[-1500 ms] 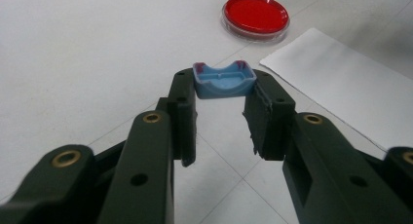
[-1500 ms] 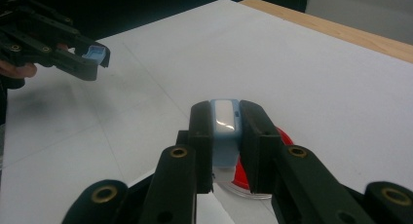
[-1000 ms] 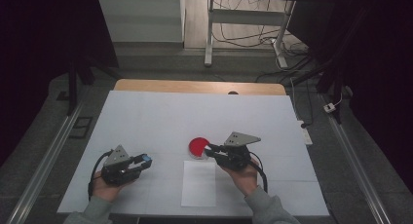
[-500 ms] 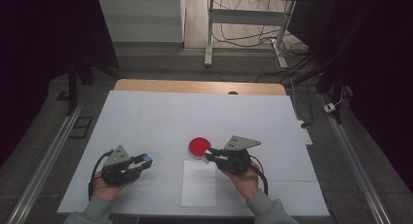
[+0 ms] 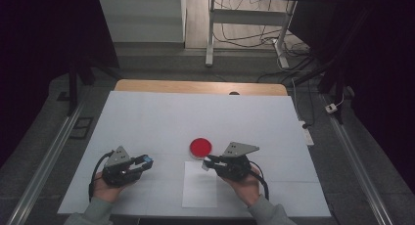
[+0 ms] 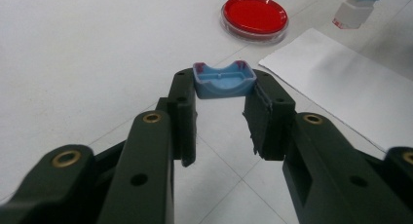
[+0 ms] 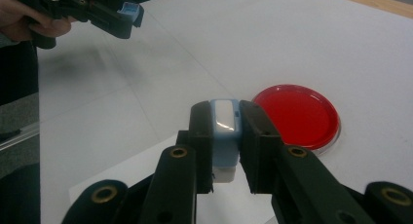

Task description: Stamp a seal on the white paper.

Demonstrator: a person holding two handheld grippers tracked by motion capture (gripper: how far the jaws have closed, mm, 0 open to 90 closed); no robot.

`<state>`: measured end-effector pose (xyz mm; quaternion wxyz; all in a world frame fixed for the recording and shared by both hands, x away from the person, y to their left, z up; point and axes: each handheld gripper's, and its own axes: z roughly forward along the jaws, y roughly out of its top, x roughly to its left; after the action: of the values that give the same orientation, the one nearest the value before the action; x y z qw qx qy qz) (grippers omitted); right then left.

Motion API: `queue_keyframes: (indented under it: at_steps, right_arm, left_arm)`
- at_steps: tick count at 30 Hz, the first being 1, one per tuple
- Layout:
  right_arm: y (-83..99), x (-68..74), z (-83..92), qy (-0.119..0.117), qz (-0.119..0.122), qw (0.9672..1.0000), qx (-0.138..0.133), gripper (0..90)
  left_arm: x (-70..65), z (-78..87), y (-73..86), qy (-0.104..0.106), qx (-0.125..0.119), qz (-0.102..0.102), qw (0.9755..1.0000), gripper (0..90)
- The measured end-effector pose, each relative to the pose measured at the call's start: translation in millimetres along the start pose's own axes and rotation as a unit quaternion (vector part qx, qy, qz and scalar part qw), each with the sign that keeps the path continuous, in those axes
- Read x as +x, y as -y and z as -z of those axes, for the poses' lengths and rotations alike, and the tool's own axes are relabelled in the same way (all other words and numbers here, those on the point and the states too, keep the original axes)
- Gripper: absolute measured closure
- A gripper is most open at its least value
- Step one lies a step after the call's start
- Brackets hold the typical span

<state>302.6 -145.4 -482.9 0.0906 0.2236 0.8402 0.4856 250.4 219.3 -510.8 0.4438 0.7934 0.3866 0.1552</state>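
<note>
Dish (image 5: 201,146) of red, round and shallow with a clear rim, is lying flat on the white bench (image 5: 161,117) and serving as the landmark here. In the high view, the right tool (image 5: 209,162) is hovering just beside the dish, on its near right side, with its tip pointing toward the dish's near edge without touching it. Its jaws are clenching a small pale-blue bottle (image 7: 224,131) with a white end; in the right gripper view the dish (image 7: 297,116) is sitting just past that bottle and slightly to the right. The left tool (image 5: 145,161) is staying well apart from the dish, to its near left, resting low over the bench in the person's left hand (image 5: 105,186). Its jaws are gripping a small blue cap (image 6: 224,79) by two opposite sides, the cap's open hollow facing up toward the camera in the left gripper view, where the dish (image 6: 254,16) is showing farther off, beyond the cap. A white sheet of paper (image 5: 199,186) is lying flat on the bench on the near side of the dish, close to it but not touching, and the right tool is hanging over the sheet's far edge.
</note>
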Motion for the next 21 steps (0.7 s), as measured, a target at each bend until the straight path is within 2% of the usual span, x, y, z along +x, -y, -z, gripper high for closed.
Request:
queue_keyframes:
  at_steps: [21]
  right_arm:
    - [9.1, 16.8, -4.6, -0.026, 0.017, 0.9994, 0.018, 75.4]
  left_arm:
    - [0.2, 0.3, 0.4, 0.000, 0.000, 0.002, 1.0000, 65.3]
